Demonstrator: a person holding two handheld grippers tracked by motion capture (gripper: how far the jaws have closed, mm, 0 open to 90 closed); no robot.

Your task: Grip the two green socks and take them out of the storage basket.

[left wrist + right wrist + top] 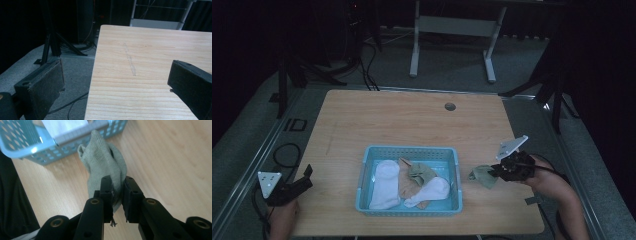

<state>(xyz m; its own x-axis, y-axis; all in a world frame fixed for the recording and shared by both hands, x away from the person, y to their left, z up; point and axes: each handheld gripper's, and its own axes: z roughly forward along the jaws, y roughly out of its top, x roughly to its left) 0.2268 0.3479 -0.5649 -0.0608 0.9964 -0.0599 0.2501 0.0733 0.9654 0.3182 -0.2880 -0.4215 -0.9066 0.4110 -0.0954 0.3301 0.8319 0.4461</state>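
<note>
The wooden table (412, 120) carried a blue slotted basket (408, 210) near its 6 o'clock edge, holding white socks (385, 185), a tan one and a green one. At the basket's 3 o'clock, the right gripper (117, 187) was clenched on a grey-green sock (105, 162) just beside the basket wall. The left gripper (115, 82), at 8 o'clock, stood released over the table's edge.

The beige sock (404, 186) lies mostly hidden under other socks.
</note>
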